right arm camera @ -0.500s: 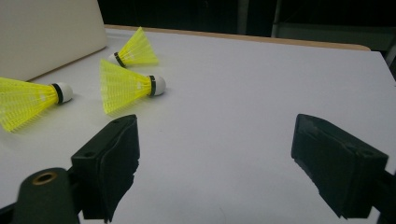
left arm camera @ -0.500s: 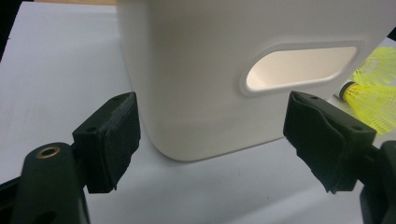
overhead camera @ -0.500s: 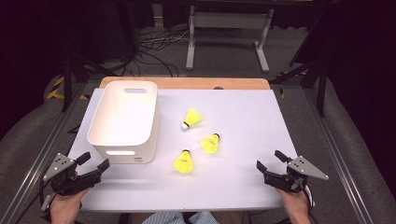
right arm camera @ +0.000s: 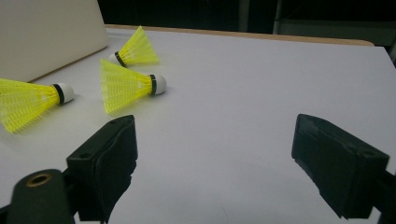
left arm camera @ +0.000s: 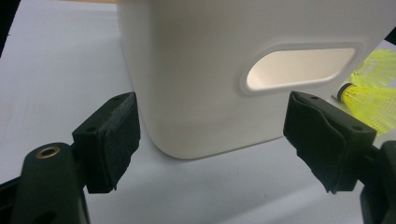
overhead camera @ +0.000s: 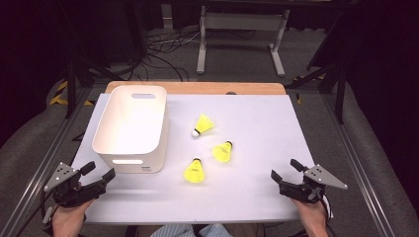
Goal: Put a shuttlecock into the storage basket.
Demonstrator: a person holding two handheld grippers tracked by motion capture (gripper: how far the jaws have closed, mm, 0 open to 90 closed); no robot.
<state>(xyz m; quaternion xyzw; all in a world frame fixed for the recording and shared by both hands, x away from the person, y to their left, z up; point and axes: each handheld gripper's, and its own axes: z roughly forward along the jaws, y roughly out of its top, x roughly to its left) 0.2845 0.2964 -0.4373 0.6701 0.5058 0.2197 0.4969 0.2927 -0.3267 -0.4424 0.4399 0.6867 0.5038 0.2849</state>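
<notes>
While both grippers rested at the near edge of the white table (overhead camera: 257,113), three yellow shuttlecocks lay in a loose cluster at its middle, beside a white bin (overhead camera: 132,129). The left gripper (overhead camera: 98,176), held in the person's left hand (overhead camera: 66,219) at the near left corner, stood with its jaws spread wide and nothing between them. In the left gripper view its jaws framed the bin's near wall, with the handle slot (left arm camera: 299,67) just above the far jaw; the bin was close ahead but apart from the pads.

The right gripper (overhead camera: 285,169), held in the right hand (overhead camera: 312,212) at the near right corner, was likewise released, its jaws wide apart over bare table. It pointed toward the cluster, well apart from it. The nearest shuttlecock (overhead camera: 194,171) lay to the right of the bin's near corner. The middle shuttlecock (overhead camera: 223,151) lay just beyond it, toward the right gripper's side. The farthest shuttlecock (overhead camera: 203,125) lay close beside the bin's right wall. In the right gripper view all three lay on their sides ahead of the left-hand jaw, none touching another.
</notes>
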